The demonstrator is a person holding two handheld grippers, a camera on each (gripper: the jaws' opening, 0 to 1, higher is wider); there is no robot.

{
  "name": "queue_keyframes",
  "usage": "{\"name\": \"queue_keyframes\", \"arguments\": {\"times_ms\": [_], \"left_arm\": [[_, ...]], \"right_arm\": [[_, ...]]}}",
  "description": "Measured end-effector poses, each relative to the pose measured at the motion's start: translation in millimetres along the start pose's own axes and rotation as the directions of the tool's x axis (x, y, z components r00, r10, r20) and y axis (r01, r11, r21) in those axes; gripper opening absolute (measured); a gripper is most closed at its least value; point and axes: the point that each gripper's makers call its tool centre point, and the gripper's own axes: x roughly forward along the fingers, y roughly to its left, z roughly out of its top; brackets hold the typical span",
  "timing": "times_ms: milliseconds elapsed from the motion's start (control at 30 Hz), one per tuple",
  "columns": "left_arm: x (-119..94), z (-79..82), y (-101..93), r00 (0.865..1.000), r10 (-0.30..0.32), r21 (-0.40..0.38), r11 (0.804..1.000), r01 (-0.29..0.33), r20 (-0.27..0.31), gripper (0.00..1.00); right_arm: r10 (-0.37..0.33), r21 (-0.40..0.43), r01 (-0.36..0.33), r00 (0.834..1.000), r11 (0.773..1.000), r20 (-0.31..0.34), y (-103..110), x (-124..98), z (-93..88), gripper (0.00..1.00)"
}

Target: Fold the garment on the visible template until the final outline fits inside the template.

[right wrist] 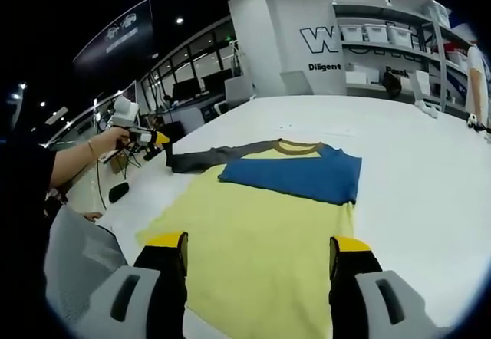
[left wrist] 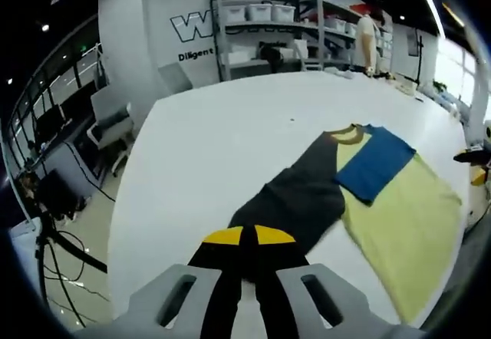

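Left tongs (left wrist: 247, 235) pinch the dark sleeve (left wrist: 295, 201) at six o'clock; right tongs (right wrist: 259, 247) gape wide over the yellow shirt (right wrist: 261, 232), flat on the white desk (right wrist: 430, 178), blue sleeve (right wrist: 295, 174) folded across.

Both tools have light grey plastic bodies with one long slot on each side. The left gripper (left wrist: 248, 241) has black jaws with yellow tips, and the right gripper (right wrist: 259, 248) has the same. The person wears a dark short sleeve (right wrist: 27, 172).
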Motion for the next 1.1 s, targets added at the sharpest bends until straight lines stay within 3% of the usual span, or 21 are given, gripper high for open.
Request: {"name": "queue_keyframes", "arguments": {"times_ms": [133, 467, 633, 1000, 1100], "left_arm": [[5, 13.0, -13.2, 1.0, -0.022, 0.026, 0.999, 0.021, 0.013, 0.02], [18, 43.3, -67.4, 0.993, -0.114, 0.1, 0.989, 0.11, 0.034, 0.02], [22, 58.6, -100.8, 0.986, -0.165, 0.144, 0.977, 0.159, 0.035, 0.02], [26, 86.8, -142.3, 0.97, -0.239, 0.203, 0.952, 0.227, 0.036, 0.02], [27, 97.0, -164.4, 0.957, -0.288, 0.235, 0.934, 0.27, 0.045, 0.02]], "right_arm": [[0.0, 0.001, 0.0, 1.0, 1.0, 0.001, 0, -1, -0.5, 0.73], [-0.012, -0.001, 0.012, 1.0, 1.0, 0.003, -1, -4, -1.7, 0.73], [-0.016, 0.002, 0.016, 1.0, 1.0, 0.006, -2, -5, -1.6, 0.73], [-0.027, -0.001, 0.027, 1.0, 1.0, 0.006, -4, -6, -3.0, 0.73], [-0.035, -0.014, 0.035, 0.999, 0.999, -0.002, -5, -7, -5.2, 0.73]]}}
